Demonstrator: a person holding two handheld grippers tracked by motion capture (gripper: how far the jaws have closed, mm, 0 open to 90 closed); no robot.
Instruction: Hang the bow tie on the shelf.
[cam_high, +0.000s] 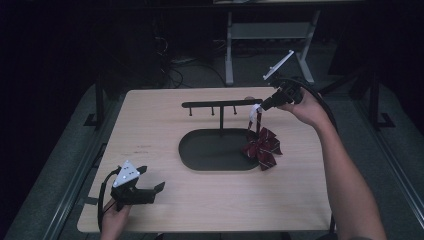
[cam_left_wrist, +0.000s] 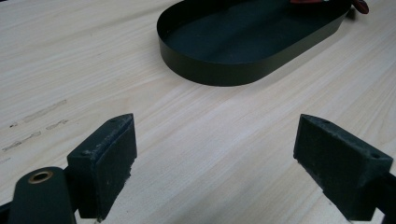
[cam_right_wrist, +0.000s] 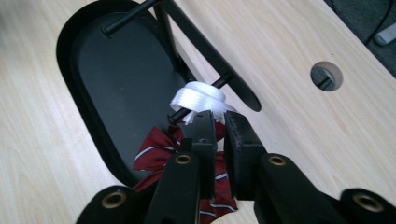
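a pale wooden table (cam_high: 150, 125) carries everything here, with a round hole (cam_right_wrist: 326, 76) cut through its top near the far right corner. in the middle of it sits a black oval tray (cam_high: 200, 155) with a low upright wall, and from the tray rises a thin post topped by a black crossbar (cam_high: 220, 104) with short pegs pointing down. a dark red bow (cam_high: 262, 147) with thin pale stripes hangs at the right end of that bar, its body lying over the tray's right rim, partly on the tray and partly over the table. the bow's white strap (cam_right_wrist: 198, 100) is looped over the end peg of the bar. the right gripper (cam_right_wrist: 219, 122) reaches in from the far right side, just at that peg; its jaws stand almost together with only a narrow slit between them, right up against the strap, though whether the pads nip the strap cannot be told. the left gripper (cam_left_wrist: 215, 140) rests low near the table's front left edge, well apart from the tray, its jaws spread wide with bare wood between them.
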